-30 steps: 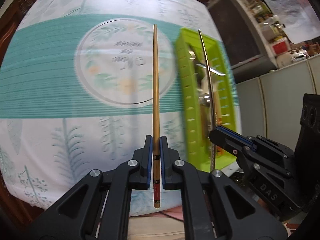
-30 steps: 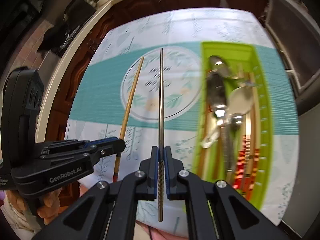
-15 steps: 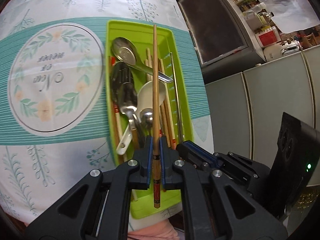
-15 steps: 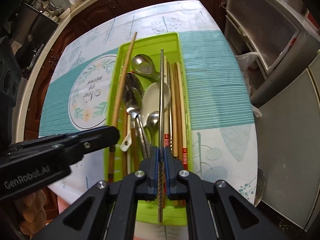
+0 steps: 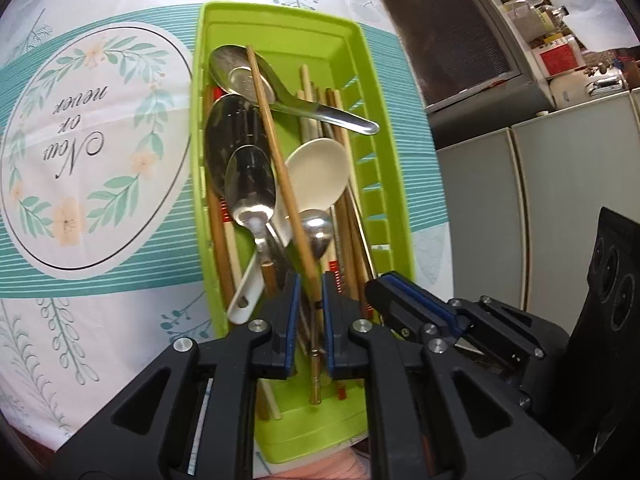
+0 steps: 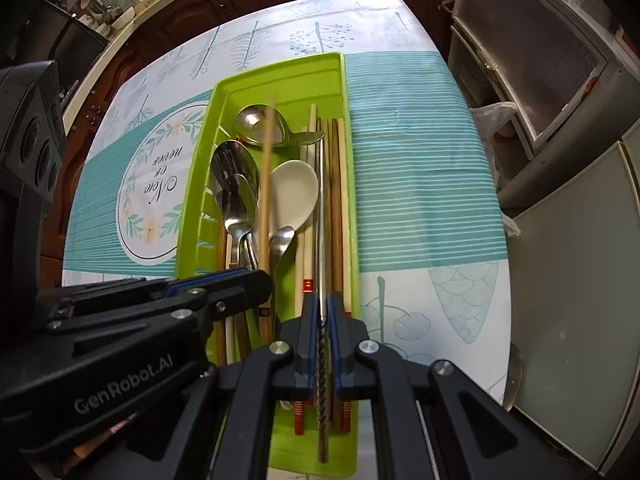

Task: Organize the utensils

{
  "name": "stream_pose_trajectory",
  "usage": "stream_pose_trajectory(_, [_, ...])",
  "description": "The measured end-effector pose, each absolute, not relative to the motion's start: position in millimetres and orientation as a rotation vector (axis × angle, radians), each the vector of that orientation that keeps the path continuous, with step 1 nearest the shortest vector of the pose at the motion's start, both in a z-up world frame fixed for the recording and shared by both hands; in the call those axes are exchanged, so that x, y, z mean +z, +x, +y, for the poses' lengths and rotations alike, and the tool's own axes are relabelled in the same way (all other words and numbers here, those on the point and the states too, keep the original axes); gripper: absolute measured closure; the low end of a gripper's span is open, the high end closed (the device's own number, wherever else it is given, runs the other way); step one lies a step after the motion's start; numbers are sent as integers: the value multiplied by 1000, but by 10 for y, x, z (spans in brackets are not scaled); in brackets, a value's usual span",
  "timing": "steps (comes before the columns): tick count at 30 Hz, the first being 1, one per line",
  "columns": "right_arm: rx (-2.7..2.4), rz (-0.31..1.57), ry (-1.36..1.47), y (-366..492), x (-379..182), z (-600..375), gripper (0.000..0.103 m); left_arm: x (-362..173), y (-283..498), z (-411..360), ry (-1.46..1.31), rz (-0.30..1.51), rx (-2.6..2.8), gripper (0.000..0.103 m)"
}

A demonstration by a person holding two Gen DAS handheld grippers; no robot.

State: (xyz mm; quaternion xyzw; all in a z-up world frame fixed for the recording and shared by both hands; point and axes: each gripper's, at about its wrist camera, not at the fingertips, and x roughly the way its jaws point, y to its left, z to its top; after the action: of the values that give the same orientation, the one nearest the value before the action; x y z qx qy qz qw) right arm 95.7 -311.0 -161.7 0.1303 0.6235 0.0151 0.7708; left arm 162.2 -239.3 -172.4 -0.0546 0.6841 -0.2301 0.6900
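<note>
A green slotted tray (image 5: 280, 16) (image 6: 280, 70) lies on the tablecloth and holds spoons and chopsticks. My left gripper (image 5: 310, 280) hovers over the tray's near end with its jaws opening. A wooden chopstick (image 5: 276, 152) (image 6: 266, 168) runs between the pads with a gap on each side. It slants across the metal spoons (image 5: 244, 168). My right gripper (image 6: 323, 300) is shut on a metal chopstick (image 6: 319, 208) with a twisted handle, lined up over the tray's right side. Each gripper shows in the other's view: the right gripper (image 5: 384, 284) and the left gripper (image 6: 256, 280).
A white ceramic spoon (image 5: 316, 172) and several wooden chopsticks (image 6: 338, 200) fill the tray. The tablecloth (image 5: 100, 240) has teal stripes and a round wreath print (image 6: 152, 192). Grey cabinets (image 6: 560, 280) stand close past the table's right edge.
Both grippers travelled from above the wreath print to above the tray and came lower. The left jaws have parted and the wooden chopstick has tilted onto the spoons.
</note>
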Motion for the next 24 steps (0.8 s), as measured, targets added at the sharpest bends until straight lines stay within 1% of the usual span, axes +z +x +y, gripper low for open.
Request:
stream_pose_trajectory(1, [40, 1351, 283, 956, -1624, -3096, 97, -1712, 1614, -2377, -109, 1529, -508, 85])
stream_pose_trajectory(2, [42, 1351, 284, 953, -1626, -3091, 97, -1697, 1603, -2346, -103, 1527, -508, 81])
stream_pose_trajectory(3, [42, 1351, 284, 950, -1631, -3086, 97, -1671, 1588, -2326, -95, 1520, -509, 73])
stream_pose_trajectory(4, [43, 1350, 288, 946, -1632, -3087, 97, -1653, 1580, -2316, -86, 1513, -507, 68])
stream_pose_trajectory(6, [45, 1352, 302, 935, -1636, -3095, 97, -1597, 1549, -2276, -68, 1491, -511, 66])
stream_pose_trajectory(10, [52, 1349, 314, 894, -1625, -3084, 97, -1453, 1500, -2190, -44, 1455, -542, 65])
stream_pose_trajectory(11, [55, 1349, 316, 886, -1620, -3078, 97, -1405, 1483, -2164, -21, 1437, -529, 64])
stream_pose_trajectory(13, [61, 1346, 320, 865, -1604, -3058, 97, -1332, 1446, -2128, 6, 1401, -508, 57])
stream_pose_trajectory(17, [69, 1334, 333, 819, -1557, -3016, 96, -1233, 1424, -2051, 32, 1360, -493, 56])
stream_pose_trajectory(21, [54, 1308, 349, 770, -1488, -3005, 81, -1108, 1320, -1896, 91, 1296, -459, 45])
stream_pose_trajectory(23, [48, 1295, 355, 745, -1447, -2996, 80, -1068, 1253, -1786, 114, 1274, -444, 41])
stream_pose_trajectory(24, [48, 1291, 355, 733, -1431, -2986, 80, -1068, 1232, -1748, 129, 1275, -431, 36])
